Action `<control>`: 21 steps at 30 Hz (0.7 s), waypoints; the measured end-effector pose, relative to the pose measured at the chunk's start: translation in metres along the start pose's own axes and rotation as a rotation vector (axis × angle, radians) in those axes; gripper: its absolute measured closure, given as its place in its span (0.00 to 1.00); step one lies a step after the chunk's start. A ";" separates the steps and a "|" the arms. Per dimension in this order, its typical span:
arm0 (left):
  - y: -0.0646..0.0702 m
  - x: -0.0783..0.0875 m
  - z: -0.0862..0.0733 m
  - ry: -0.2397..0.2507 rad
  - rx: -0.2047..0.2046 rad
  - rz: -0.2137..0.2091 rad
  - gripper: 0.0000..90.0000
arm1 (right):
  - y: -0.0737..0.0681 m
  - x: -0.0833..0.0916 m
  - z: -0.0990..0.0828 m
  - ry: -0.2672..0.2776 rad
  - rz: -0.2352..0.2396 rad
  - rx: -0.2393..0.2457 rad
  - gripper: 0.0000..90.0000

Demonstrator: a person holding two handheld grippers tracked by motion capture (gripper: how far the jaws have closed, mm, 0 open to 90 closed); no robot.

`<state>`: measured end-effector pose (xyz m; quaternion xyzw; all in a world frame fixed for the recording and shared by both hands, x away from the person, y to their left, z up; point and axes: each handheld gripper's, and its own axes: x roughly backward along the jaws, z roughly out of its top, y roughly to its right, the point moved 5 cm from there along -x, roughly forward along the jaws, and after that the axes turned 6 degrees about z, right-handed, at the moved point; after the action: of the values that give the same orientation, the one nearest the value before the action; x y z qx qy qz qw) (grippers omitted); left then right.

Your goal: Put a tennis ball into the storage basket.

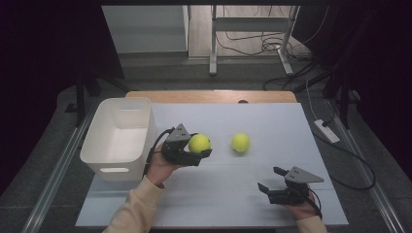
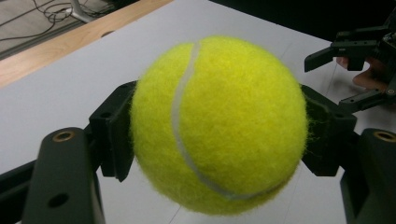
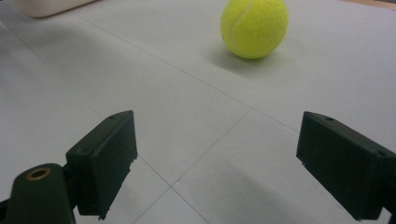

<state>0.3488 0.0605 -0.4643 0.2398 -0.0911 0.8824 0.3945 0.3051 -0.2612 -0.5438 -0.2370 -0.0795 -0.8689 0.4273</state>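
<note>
high view: the left gripper (image 1: 200, 148) clamps a ball (image 1: 199, 143) just above the mat (image 1: 272, 121), beside the white bin (image 1: 119, 138). a second ball (image 1: 240, 142) lies near mid-mat. the right gripper (image 1: 272, 179) rests low, jaws apart.

left gripper view: both pads (image 2: 114, 140) press the ball's sides.

right gripper view: jaws wide, nothing between them; the second ball sits well ahead on the mat.

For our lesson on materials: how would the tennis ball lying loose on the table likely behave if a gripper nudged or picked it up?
The loose tennis ball is round on a flat table, so a nudge would probably roll it. Its fuzzy felt likely grips well: the left gripper holds its twin, the held ball, clear of the table.
</note>
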 end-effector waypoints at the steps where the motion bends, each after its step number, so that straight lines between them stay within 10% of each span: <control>1: -0.001 0.002 0.000 0.002 -0.001 0.003 0.29 | 0.000 0.000 0.000 0.001 0.000 0.000 0.14; 21: -0.006 0.020 0.008 0.054 0.006 0.035 0.29 | 0.000 0.000 0.000 -0.004 -0.002 0.006 0.14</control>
<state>0.3446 0.0749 -0.4476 0.2153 -0.0820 0.8956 0.3806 0.3049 -0.2611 -0.5440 -0.2373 -0.0829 -0.8686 0.4270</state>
